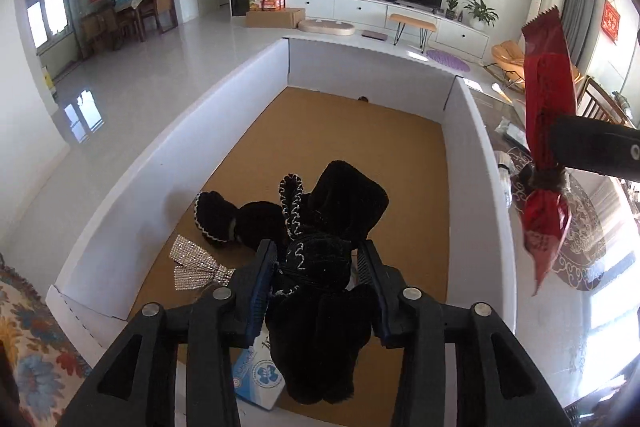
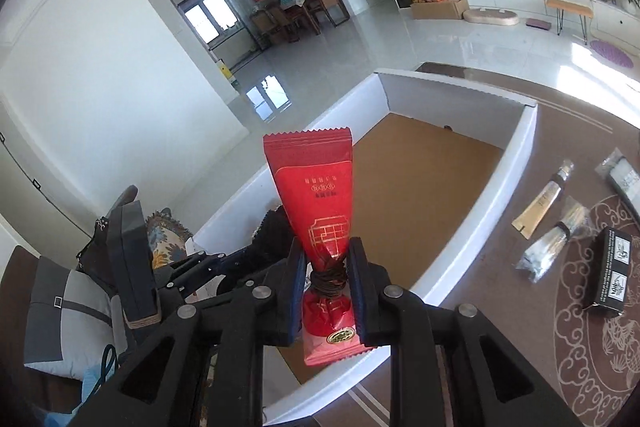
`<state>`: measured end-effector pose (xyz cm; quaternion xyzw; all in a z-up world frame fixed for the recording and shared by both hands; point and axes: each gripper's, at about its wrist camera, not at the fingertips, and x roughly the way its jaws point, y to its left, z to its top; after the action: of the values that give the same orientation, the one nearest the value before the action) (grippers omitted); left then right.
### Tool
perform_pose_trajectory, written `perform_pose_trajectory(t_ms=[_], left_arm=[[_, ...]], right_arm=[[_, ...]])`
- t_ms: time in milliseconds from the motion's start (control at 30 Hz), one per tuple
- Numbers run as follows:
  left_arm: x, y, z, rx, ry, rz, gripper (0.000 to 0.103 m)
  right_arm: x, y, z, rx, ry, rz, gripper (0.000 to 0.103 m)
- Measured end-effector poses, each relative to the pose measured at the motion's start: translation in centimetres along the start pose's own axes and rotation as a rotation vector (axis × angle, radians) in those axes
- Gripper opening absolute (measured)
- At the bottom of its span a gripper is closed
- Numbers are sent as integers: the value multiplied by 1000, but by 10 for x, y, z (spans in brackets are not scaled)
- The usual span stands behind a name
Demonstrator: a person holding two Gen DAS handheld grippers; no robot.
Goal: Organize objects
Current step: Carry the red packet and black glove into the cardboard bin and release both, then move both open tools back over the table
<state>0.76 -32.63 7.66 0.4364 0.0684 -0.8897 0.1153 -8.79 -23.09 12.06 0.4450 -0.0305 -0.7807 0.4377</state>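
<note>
My left gripper is shut on a black velvet piece with silver trim, held over the near end of a white box with a brown floor. More black velvet pieces, a rhinestone bow and a blue-white packet lie in the box. My right gripper is shut on a red packet at its waist, which is tied with dark cord. The packet stands upright above the white box's near edge. In the left wrist view the red packet hangs at the right, past the box wall.
Right of the box, on a brown patterned mat, lie a cream tube, a wrapped brush and a black carton. A floral cushion sits left of the box. Shiny living-room floor lies beyond.
</note>
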Motion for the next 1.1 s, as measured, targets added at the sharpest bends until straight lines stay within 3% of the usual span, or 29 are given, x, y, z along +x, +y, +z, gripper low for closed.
perform_pose_trajectory(t_ms=[33, 67, 200, 300, 400, 533, 567, 600, 700, 867, 1100], left_arm=[[6, 6, -4, -14, 14, 26, 74], [10, 10, -9, -24, 17, 42, 83], [-2, 15, -22, -66, -46, 18, 84], [-20, 3, -22, -82, -88, -26, 84], [-45, -30, -19, -53, -145, -135, 84], [-82, -99, -26, 77, -186, -309, 87], [-87, -119, -30, 113, -186, -342, 94], [-88, -138, -36, 142, -179, -368, 102], [-72, -192, -59, 209, -121, -417, 103], [1, -252, -90, 266, -3, -338, 103], [65, -274, -77, 270, -19, -135, 103]], right_arm=[[17, 4, 0, 4, 40, 3, 77], [28, 6, -2, 6, 59, -8, 83], [11, 2, -23, -55, -28, -92, 86], [-23, -26, -48, -118, -122, -261, 102], [-57, -80, -85, -111, -171, -434, 103], [-91, -174, -147, -18, -117, -704, 103], [-103, -196, -163, 23, -100, -749, 103], [-113, -217, -176, 73, -84, -780, 103], [-139, -264, -209, 201, -58, -829, 103], [-144, -288, -232, 260, -43, -858, 103], [-144, -296, -229, 308, -57, -810, 103]])
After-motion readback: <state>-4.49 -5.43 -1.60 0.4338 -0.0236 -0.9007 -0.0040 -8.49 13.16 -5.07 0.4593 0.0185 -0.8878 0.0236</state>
